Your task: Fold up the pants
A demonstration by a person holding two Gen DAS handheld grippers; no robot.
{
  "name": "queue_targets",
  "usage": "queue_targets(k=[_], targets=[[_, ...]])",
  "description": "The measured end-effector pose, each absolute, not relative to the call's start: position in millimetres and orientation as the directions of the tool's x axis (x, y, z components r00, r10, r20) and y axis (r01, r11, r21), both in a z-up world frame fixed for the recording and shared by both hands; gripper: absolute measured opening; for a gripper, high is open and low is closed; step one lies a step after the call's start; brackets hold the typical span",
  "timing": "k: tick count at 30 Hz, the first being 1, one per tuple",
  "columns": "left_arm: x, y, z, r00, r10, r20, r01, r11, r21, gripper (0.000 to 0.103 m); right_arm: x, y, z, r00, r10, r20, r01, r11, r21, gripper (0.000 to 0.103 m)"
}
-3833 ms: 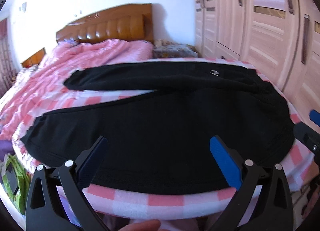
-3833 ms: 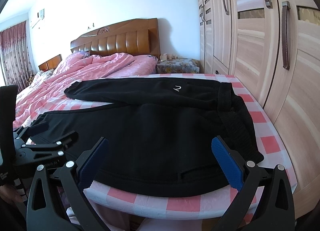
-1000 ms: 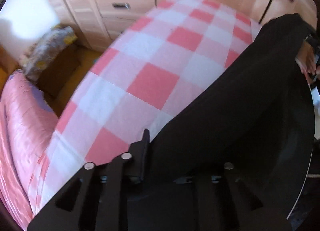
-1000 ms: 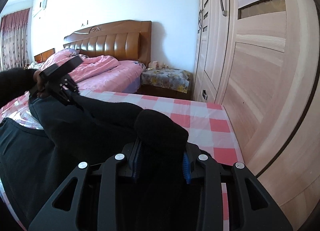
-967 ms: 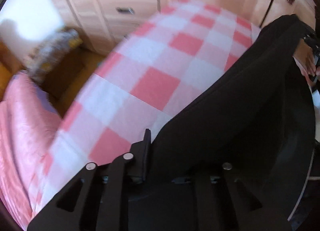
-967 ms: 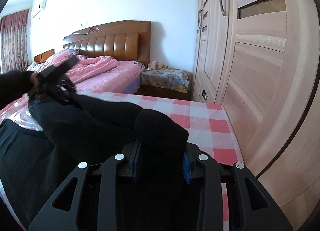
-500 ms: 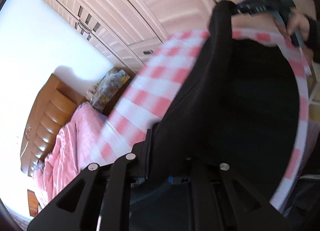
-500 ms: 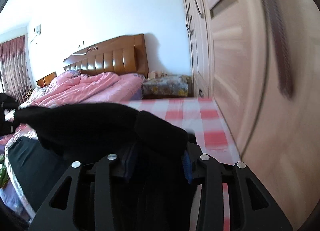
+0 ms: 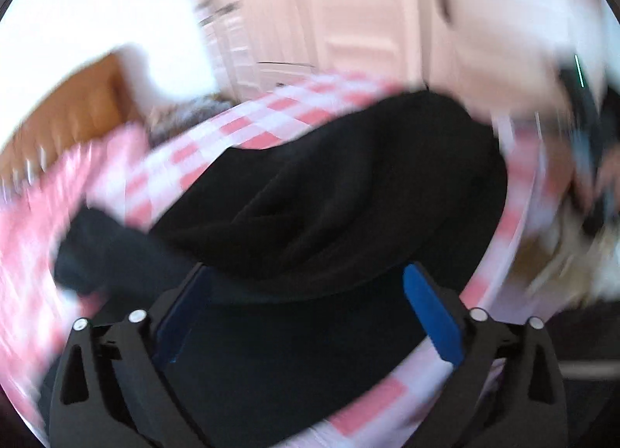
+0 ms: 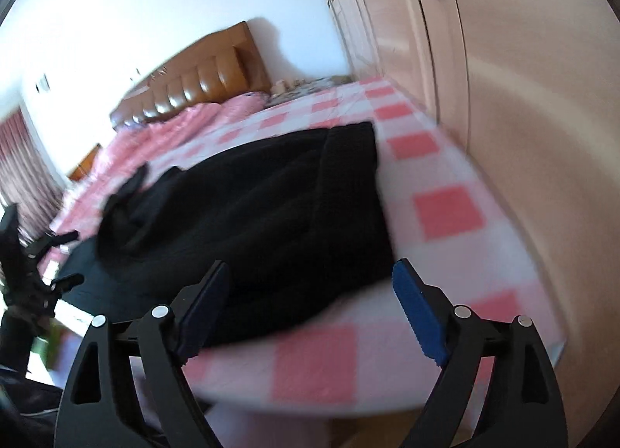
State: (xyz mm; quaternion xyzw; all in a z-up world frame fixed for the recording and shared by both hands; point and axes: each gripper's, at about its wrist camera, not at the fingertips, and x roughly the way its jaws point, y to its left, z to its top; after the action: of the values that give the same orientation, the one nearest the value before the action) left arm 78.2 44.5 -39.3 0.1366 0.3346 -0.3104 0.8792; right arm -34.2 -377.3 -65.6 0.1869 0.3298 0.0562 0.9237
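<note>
- The pants (image 10: pixel 271 211) lie as a black heap on the checked bed (image 10: pixel 445 211). Their long axis seems to run across both views, from about 9 o'clock to 3 o'clock, with the ribbed waistband (image 10: pixel 348 161) at the 3 o'clock end in the right wrist view.
- The right gripper (image 10: pixel 310 304) is opening. Its blue pads (image 10: pixel 416 312) stand clear of the cloth, with nothing pinched between them. The near edge of the pants lies at 12 o'clock, just beyond the tips.
- The left gripper (image 9: pixel 306 316) is also opening, spread wide. In its blurred view the pants (image 9: pixel 329 196) fill the space ahead at 12 o'clock, and cloth lies under the gap between the pads (image 9: pixel 430 316), but neither pad presses on it.
- In the right wrist view the left gripper (image 10: pixel 27 273) shows at 9 o'clock, near the leg end of the heap.
- My reading: one fold has just been laid down and let go. The next fold would likely bring one end over the other along that long axis.
- The right gripper is nearer the waistband and the left is nearer the legs, so each seems placed to take its own end.
- The fold looks rumpled, so it may need smoothing first.
</note>
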Motion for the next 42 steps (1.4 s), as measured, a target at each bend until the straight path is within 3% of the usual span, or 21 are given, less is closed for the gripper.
queue_targets(k=[3,6,13,17,18,22,26,27,28,29,31,33,37,39,42], targets=[[103,79,-42,0.560,-0.480,-0.675,0.494,0.848,-0.193,0.101,-24,-368,-72,0.768,0.328,-0.550,-0.015,0.868,0.497,0.083],[116,104,-55,0.570,-0.433,-0.698,0.332,0.899,-0.287,0.101,-7,-355,-75,0.750,0.375,-0.545,-0.012,0.832,0.555,0.078],[123,107,-66,0.577,-0.394,-0.715,0.260,0.919,-0.297,0.101,12,-351,-81,0.769,0.335,-0.545,0.063,0.808,0.586,0.068],[136,115,-64,0.570,-0.392,-0.722,0.201,0.919,-0.340,0.101,21,-348,-79,0.786,0.266,-0.558,0.098,0.838,0.537,0.031],[146,115,-62,0.563,-0.394,-0.726,0.175,0.916,-0.361,0.101,21,-349,-80,0.789,0.262,-0.556,0.103,0.836,0.540,0.026],[175,109,-59,0.531,-0.386,-0.754,0.106,0.913,-0.393,0.101,15,-346,-84,0.797,0.238,-0.556,0.111,0.846,0.522,0.024],[217,93,-64,0.473,-0.265,-0.840,0.017,0.956,-0.292,0.099,16,-349,-84,0.794,0.248,-0.555,0.107,0.841,0.530,0.024],[225,93,-65,0.476,-0.232,-0.848,-0.006,0.964,-0.266,0.093,15,-349,-84,0.794,0.249,-0.555,0.105,0.843,0.528,0.024],[234,93,-66,0.477,-0.175,-0.861,-0.034,0.976,-0.217,0.071,15,-348,-83,0.794,0.247,-0.555,0.104,0.845,0.525,0.024],[237,95,-68,0.466,-0.152,-0.872,-0.042,0.980,-0.193,0.055,15,-348,-82,0.794,0.245,-0.556,0.102,0.848,0.520,0.024],[231,107,-62,0.501,-0.177,-0.847,-0.037,0.974,-0.225,0.010,15,-349,-81,0.795,0.246,-0.555,0.100,0.849,0.520,0.024],[207,124,-43,0.600,-0.239,-0.764,0.003,0.955,-0.296,0.006,16,-349,-81,0.795,0.251,-0.552,0.097,0.846,0.524,0.023],[137,154,-7,0.786,-0.218,-0.579,0.057,0.958,-0.282,0.006,11,-349,-75,0.816,0.248,-0.522,0.072,0.852,0.519,0.013],[108,166,-10,0.797,-0.220,-0.562,0.053,0.953,-0.298,0.006,7,-350,-70,0.823,0.260,-0.506,0.049,0.854,0.518,0.011],[78,172,-40,0.759,-0.212,-0.615,0.042,0.959,-0.279,0.006,4,-347,-72,0.809,0.248,-0.532,0.057,0.870,0.490,0.011]])
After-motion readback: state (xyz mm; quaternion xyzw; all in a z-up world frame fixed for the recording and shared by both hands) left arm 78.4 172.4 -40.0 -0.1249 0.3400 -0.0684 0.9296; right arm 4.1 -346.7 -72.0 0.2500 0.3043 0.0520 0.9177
